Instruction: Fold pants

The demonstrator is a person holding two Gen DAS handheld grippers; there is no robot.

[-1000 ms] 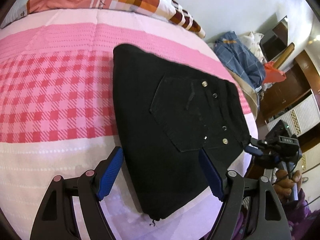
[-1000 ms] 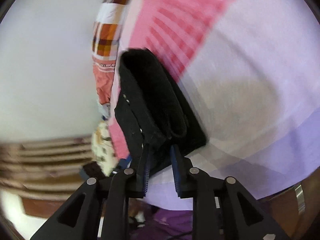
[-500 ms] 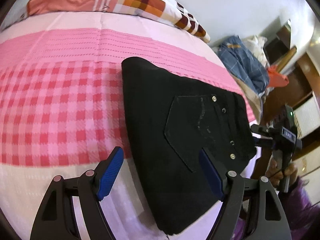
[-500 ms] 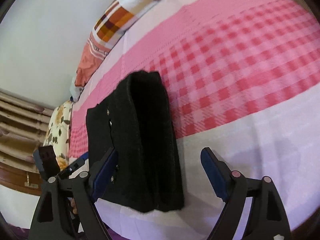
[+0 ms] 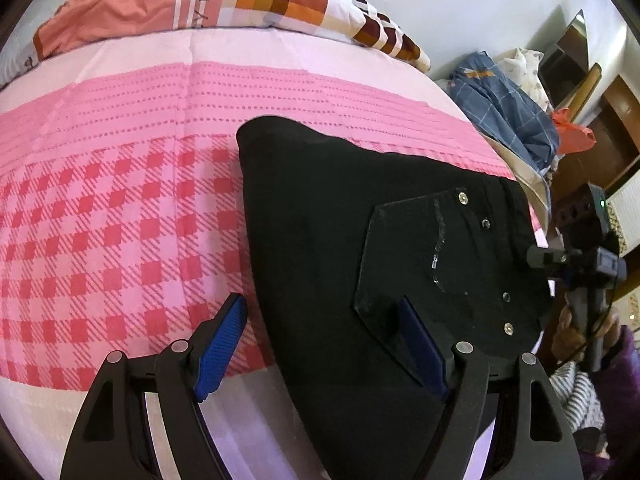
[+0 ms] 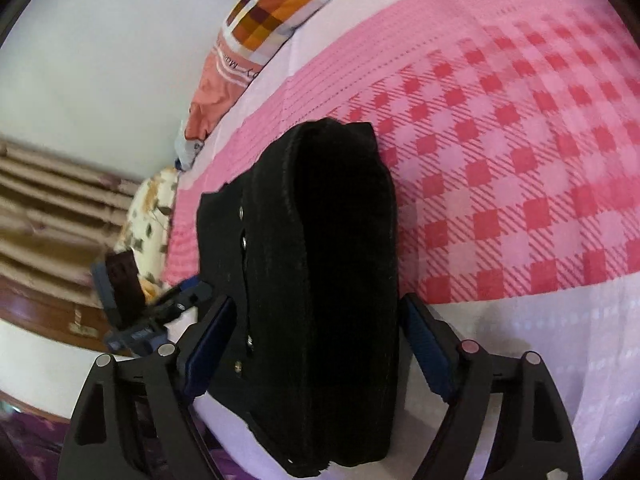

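Black pants [image 5: 340, 220] lie folded into a thick packet on the pink checked bed sheet [image 5: 120, 220], back pocket and rivets facing up. My left gripper [image 5: 322, 344] hovers open over the packet's near left edge, one pad above the cloth and the other above the sheet. In the right wrist view the same pants [image 6: 320, 260] run away from the camera as a narrow stack. My right gripper [image 6: 320, 344] stands open astride its near end, and the pads do not press on it. Each gripper shows small in the other's view: the right gripper [image 5: 576, 256], the left gripper [image 6: 136, 312].
A checked orange and white pillow [image 5: 240, 0] lies at the head of the bed. A pile of blue and white clothes [image 5: 508, 112] and wooden furniture [image 5: 600, 140] stand beyond the bed's right side. A floral cushion [image 6: 148, 216] sits past the far edge.
My right gripper was shut on the pants' edge, then let go, opened wide and rolled upright. My left gripper drifted so that the pants sit nearer and further right in its view.
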